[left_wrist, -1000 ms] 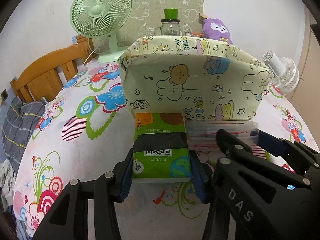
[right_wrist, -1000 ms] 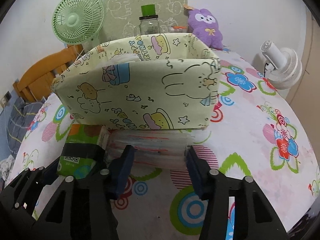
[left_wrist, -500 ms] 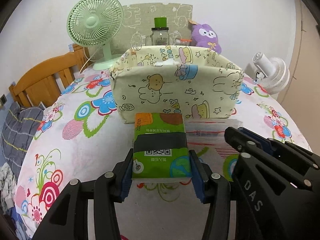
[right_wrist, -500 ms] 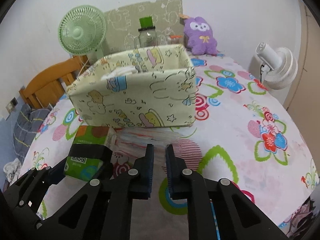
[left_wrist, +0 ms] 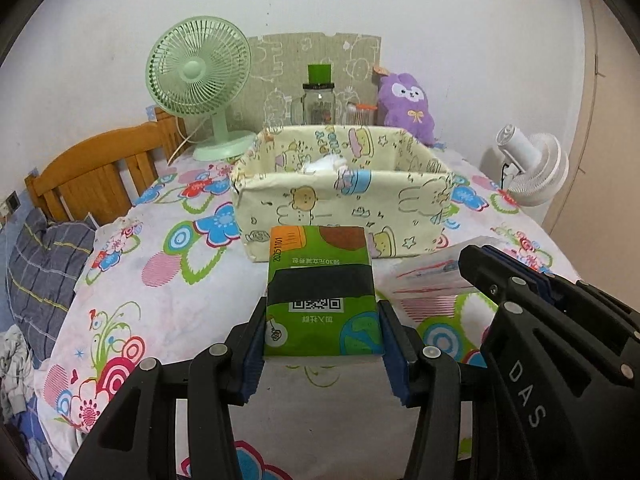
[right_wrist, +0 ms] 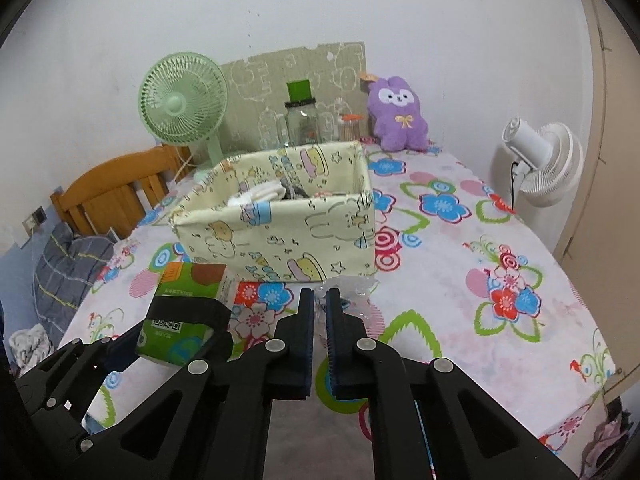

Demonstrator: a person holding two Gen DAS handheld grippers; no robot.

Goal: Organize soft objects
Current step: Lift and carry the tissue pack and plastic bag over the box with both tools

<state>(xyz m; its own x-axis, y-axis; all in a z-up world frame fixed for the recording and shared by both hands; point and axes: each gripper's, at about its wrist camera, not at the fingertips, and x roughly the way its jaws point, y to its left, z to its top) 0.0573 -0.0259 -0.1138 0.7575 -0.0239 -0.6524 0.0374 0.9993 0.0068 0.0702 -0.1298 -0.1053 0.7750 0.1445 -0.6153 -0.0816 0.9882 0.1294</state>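
My left gripper [left_wrist: 322,340] is shut on a green tissue pack [left_wrist: 320,296] and holds it above the table in front of the yellow cartoon-print fabric box [left_wrist: 344,204]. The pack also shows in the right wrist view [right_wrist: 188,312]. My right gripper [right_wrist: 319,320] is pinched shut on a thin clear plastic packet [right_wrist: 348,292], which also shows in the left wrist view [left_wrist: 436,284], lifted off the cloth. The box [right_wrist: 280,232] holds white cloth items [right_wrist: 256,196].
A green desk fan [left_wrist: 200,80], a glass jar with green lid [left_wrist: 318,96] and a purple plush [left_wrist: 408,104] stand behind the box. A white fan [left_wrist: 532,168] is at the right edge. A wooden chair [left_wrist: 92,176] stands left of the flowered tablecloth [right_wrist: 460,264].
Both grippers have pulled back and risen away from the box. The right gripper closed on the clear packet and lifted it. The left still holds the green pack.
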